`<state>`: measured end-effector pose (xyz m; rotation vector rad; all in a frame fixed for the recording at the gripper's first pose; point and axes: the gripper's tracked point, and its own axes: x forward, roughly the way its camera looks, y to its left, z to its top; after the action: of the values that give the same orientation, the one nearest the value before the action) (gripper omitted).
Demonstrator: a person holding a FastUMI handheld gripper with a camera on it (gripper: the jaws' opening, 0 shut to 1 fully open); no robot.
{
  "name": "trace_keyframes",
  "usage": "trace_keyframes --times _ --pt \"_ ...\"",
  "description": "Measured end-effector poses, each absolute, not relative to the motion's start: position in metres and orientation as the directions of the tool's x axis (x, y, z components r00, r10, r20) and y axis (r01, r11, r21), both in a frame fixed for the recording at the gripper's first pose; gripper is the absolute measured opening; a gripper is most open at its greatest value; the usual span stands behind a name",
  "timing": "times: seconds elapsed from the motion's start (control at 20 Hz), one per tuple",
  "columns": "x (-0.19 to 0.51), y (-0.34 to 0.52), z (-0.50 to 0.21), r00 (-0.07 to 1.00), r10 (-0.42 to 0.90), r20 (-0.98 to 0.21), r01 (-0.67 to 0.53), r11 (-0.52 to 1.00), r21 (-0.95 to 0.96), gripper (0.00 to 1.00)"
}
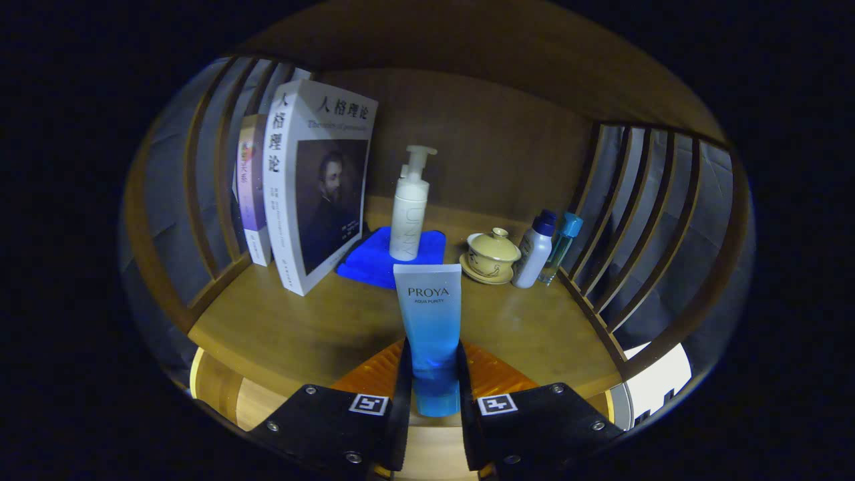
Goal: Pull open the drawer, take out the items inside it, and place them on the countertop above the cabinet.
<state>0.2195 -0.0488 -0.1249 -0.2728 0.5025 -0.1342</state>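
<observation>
I am gripping a blue tube [429, 327] in my claw [433, 394], both fingers pressing on its lower end, cap down and flat end up. It is hanging over the front edge of the countertop [300, 334]. Beyond it a white pump bottle [409, 214] is standing on a blue cloth [374, 264], with books [314, 180] leaning to the left and a lidded cup [492, 255] and two small bottles [544, 247] sitting to the right.

Two books [304, 194] stand upright at the worktop's [300, 327] left edge, against the slatted side rail [200, 180]. A white pump bottle [409, 214] stands on a folded blue cloth [374, 264] near the back. Lidded yellow cup on saucer [492, 255] right of it; two small bottles [544, 247] just beside it, by the right rail.
</observation>
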Motion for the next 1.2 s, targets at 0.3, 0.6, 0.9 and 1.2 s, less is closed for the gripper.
trace_keyframes --times 0.3,0.6,0.9,1.2 --pt "0.242 -0.051 -0.144 0.858 -0.147 -0.492 0.018 0.966 -0.257 0.4" --pt "0.252 -0.051 -0.155 0.857 -0.122 -0.501 -0.006 0.969 -0.247 0.46" --pt "0.238 -0.042 -0.146 0.867 -0.089 -0.49 -0.061 0.958 -0.281 0.71" --pt "0.154 -0.027 -0.11 0.916 -0.091 -0.392 -0.026 0.959 -0.283 0.95"
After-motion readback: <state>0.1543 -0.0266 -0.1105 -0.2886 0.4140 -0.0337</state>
